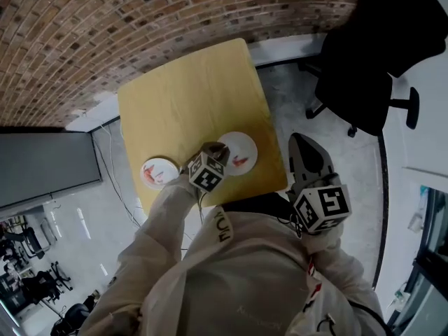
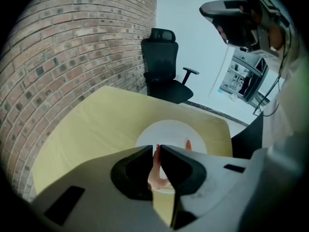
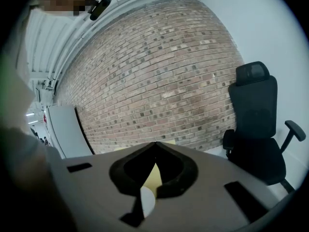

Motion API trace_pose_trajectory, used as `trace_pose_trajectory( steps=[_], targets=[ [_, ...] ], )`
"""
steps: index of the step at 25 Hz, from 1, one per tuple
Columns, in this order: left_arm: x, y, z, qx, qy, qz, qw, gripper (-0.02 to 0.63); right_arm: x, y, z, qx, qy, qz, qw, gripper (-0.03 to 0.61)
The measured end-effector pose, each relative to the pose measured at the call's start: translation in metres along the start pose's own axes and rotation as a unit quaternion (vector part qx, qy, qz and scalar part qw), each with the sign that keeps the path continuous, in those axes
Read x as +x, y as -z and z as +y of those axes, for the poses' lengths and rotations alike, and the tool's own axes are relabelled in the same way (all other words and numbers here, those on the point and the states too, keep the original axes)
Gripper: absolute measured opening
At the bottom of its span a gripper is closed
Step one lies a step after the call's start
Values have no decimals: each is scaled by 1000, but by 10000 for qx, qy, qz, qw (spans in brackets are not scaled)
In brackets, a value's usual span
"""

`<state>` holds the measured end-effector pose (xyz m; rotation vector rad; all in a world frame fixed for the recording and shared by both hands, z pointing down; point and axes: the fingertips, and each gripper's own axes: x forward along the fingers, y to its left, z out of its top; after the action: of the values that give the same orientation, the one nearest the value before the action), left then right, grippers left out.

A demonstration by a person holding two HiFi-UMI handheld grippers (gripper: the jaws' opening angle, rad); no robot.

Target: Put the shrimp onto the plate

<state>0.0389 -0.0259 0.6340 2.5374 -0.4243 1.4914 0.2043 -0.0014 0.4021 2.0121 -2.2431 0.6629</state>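
Observation:
A pale orange shrimp [image 2: 157,170] sits pinched between the jaws of my left gripper [image 2: 158,148], which is shut on it. The gripper [image 1: 214,150] hangs over the near edge of a white plate [image 1: 246,144] on the yellow table [image 1: 189,96]. In the left gripper view the plate [image 2: 169,129] lies just beyond the jaws. One more shrimp [image 2: 188,145] lies on its right side and also shows as an orange shrimp [image 1: 240,162] in the head view. My right gripper [image 1: 299,142] hovers off the table's right edge, its jaws [image 3: 154,144] shut with nothing in them.
A smaller white plate [image 1: 159,166] with orange pieces sits near the table's front left corner. A black office chair [image 1: 364,61] stands right of the table. A brick wall [image 1: 105,26] runs behind the table, and a grey panel [image 1: 42,166] stands at the left.

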Motion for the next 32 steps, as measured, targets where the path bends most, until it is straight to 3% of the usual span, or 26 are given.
trace_pose_trajectory(
  steps=[15,32],
  targets=[
    [47,-39,-44,324,342,142,9988,55,-42,9,-64,136,423,37,9990,23],
    [62,-34,-52,279,561,176,9979,58,-46,12,-68,232,413,39,9989,23]
  ],
)
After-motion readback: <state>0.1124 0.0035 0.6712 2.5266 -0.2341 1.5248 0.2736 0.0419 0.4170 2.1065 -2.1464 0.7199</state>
